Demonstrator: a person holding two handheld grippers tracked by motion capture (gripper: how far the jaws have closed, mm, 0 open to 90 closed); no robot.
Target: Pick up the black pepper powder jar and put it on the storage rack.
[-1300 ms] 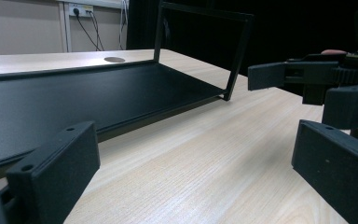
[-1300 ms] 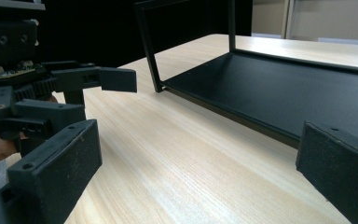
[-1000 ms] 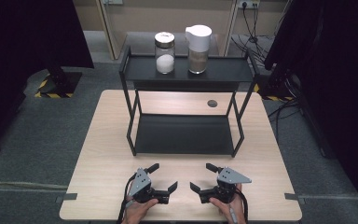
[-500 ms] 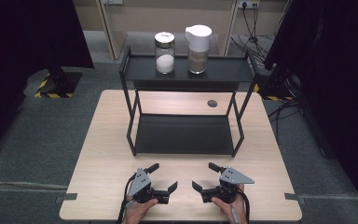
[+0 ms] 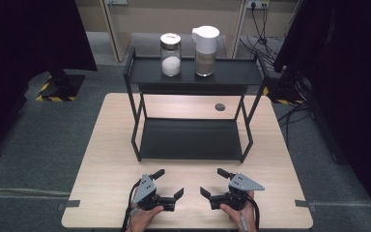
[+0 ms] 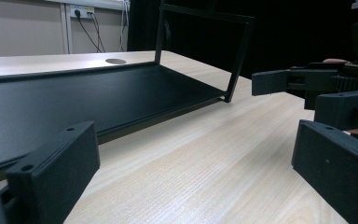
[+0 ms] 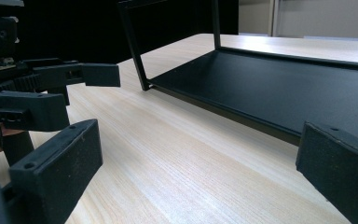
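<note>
A black two-tier rack (image 5: pixel 192 139) stands on the light wooden table (image 5: pixel 106 145). On its top shelf are a glass jar (image 5: pixel 171 61) half full of white powder and a white-lidded container (image 5: pixel 206 44) with brown contents. My left gripper (image 5: pixel 169 182) rests near the table's front edge, open and holding nothing. My right gripper (image 5: pixel 212 181) sits beside it, open too, and the two face each other. In the left gripper view my jaws (image 6: pixel 193 172) frame bare wood, with the right gripper (image 6: pixel 317 88) beyond. The right gripper view has its jaws (image 7: pixel 196 172) wide apart and the left gripper (image 7: pixel 42 88) at the left.
The rack's lower shelf (image 6: pixel 74 98) is bare and lies just ahead of both grippers. A round cable hole (image 5: pixel 220 107) sits in the table behind the rack. Dark curtains flank the table, and cables (image 5: pixel 294 116) trail on the floor at the right.
The right gripper has edged slightly to the right. The left gripper has stayed where it was.
</note>
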